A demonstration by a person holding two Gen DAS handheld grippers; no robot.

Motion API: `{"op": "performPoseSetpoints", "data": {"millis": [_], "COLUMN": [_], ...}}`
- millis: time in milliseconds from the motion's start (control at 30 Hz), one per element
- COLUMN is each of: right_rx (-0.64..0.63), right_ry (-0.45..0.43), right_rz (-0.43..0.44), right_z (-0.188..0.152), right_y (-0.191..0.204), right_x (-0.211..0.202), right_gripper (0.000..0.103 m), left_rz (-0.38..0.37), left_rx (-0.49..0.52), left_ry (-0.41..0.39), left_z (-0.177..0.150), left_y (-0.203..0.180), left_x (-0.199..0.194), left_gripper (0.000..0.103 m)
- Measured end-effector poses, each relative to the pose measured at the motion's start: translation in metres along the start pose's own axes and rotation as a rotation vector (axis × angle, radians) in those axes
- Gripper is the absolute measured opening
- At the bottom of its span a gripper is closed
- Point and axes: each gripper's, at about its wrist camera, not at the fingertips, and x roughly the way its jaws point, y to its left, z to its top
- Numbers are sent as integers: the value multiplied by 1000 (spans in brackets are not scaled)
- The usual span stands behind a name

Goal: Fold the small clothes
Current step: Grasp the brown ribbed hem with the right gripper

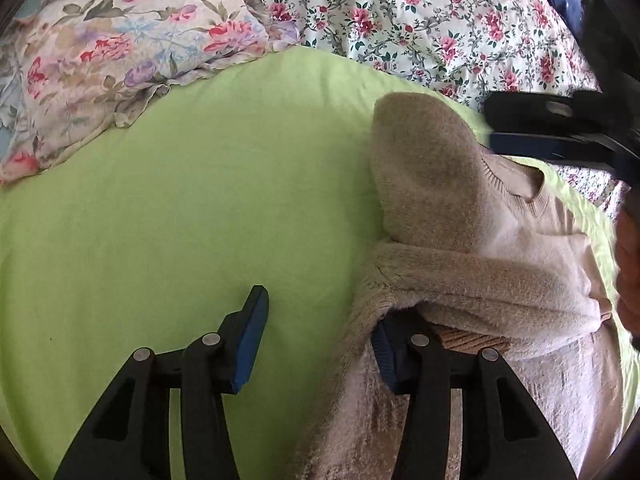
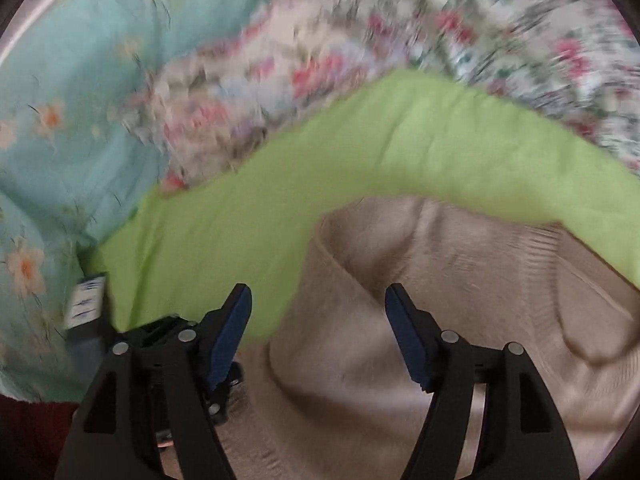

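A beige fuzzy sweater [image 1: 460, 240] lies on a light green sheet [image 1: 180, 200], with one side and a sleeve folded over its body. My left gripper [image 1: 320, 332] is open at the sweater's left edge; its right finger [image 1: 386, 356] is tucked under the folded fabric, its left finger over bare sheet. My right gripper [image 2: 318, 332] is open above the sweater [image 2: 400, 320], which fills the lower right of the blurred right wrist view. It also shows in the left wrist view [image 1: 560, 128] at the upper right, near the sweater's neck.
A floral pillow [image 1: 120, 64] lies at the far left and a flowered quilt [image 1: 440, 20] along the far side. A pale blue flowered cover [image 2: 60, 120] is left of the green sheet [image 2: 360, 160]. A small box [image 2: 86, 300] stands by the sheet's edge.
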Motion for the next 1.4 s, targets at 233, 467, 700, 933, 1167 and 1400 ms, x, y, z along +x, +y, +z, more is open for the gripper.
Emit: {"op": "performPoseSetpoints", "data": {"millis": [233,467,700,933,1167,1400], "right_rx": [54,292,333,393,686,734], "right_ry": [29,-139,-218,-356,-363,-273], "right_rz": [129,136,46,-133,-407,-398], "right_z": [28,41,10,-75,-203,-228], "right_y": [-16,-44,-48,-64,-131,-148], "right_x": [40,67,27,-91,-168,-147], "right_gripper": [8,12,41,49,49,48], "left_rz": [54,-8,-15,-92,-157,-105], "left_rx": [-32,-191,-243,-269,-168,-90], "left_ry": [-55,-79,-87,-59,-17,44], "left_z": [-5,-9,-12,-8,28,46], "left_y": [1,31,41,52,28,7], "left_x": [-6,-11,-15,-25,-18,6], "left_gripper": [48,48,40,38,61,62]}}
